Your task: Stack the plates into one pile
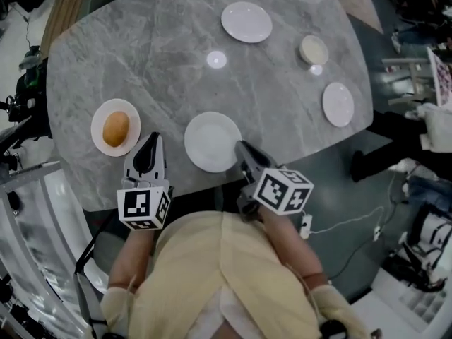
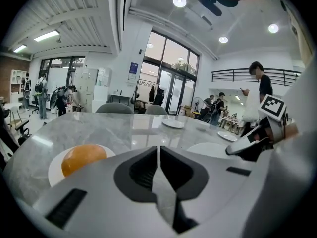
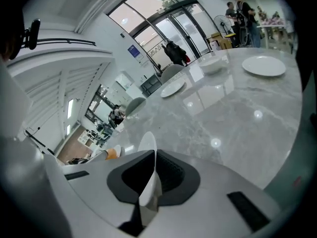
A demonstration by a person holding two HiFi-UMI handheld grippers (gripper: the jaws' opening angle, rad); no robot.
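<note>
A white plate [image 1: 210,141] lies near the table's front edge. My right gripper [image 1: 241,147] is at its right rim. In the right gripper view the plate [image 3: 148,144] stands edge-on between the jaws, and the right gripper [image 3: 150,178] is shut on its rim. My left gripper [image 1: 149,149] is shut and holds nothing, just right of a plate [image 1: 99,141] that carries an orange round thing [image 1: 116,128]. Further white plates lie at the far side [image 1: 246,22] and at the right edge [image 1: 338,104]. A small bowl-like dish [image 1: 313,49] sits between them.
The grey marble table [image 1: 162,55] is oval, and its front edge runs just before both grippers. In the left gripper view the orange thing [image 2: 82,157] lies left of the shut jaws, and the right gripper [image 2: 247,145] shows at the right. People and chairs stand beyond the table.
</note>
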